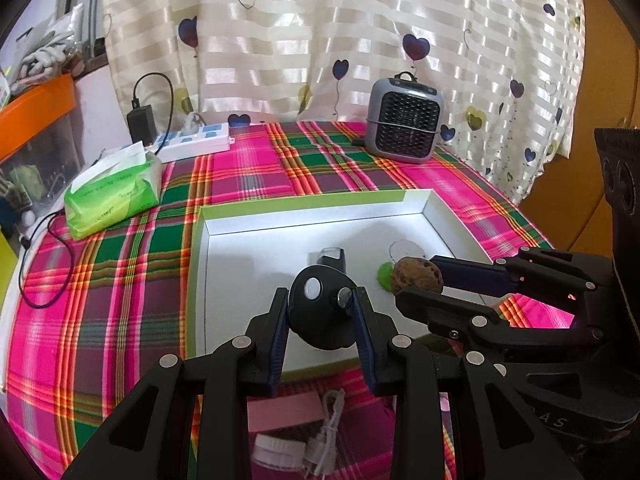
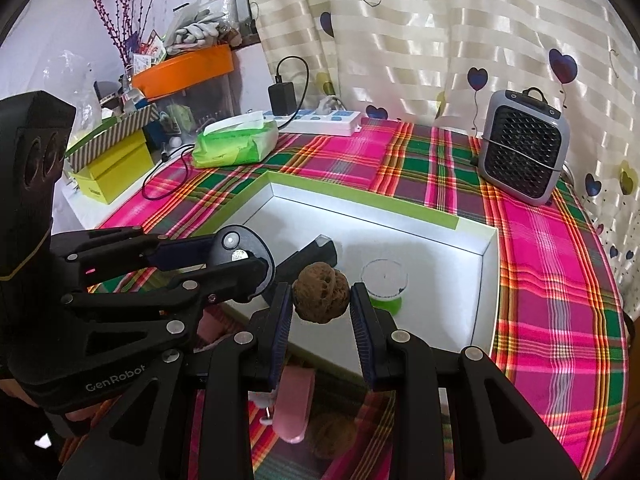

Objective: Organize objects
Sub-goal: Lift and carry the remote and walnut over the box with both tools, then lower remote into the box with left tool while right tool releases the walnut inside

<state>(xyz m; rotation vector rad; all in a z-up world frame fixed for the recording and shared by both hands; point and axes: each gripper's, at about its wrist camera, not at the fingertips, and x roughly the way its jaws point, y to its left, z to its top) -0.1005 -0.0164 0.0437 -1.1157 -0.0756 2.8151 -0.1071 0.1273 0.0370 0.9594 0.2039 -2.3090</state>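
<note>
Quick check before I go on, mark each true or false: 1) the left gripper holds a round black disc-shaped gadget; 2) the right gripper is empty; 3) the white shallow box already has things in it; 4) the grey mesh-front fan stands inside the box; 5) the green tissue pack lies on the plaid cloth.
1) True: the left gripper is shut on the round black disc-shaped gadget.
2) False: the right gripper clamps a brown wrinkled walnut.
3) True: the white shallow box holds a clear cup with a green base and a dark item.
4) False: the grey mesh-front fan stands on the plaid cloth behind the box.
5) True: green tissue pack.
</note>
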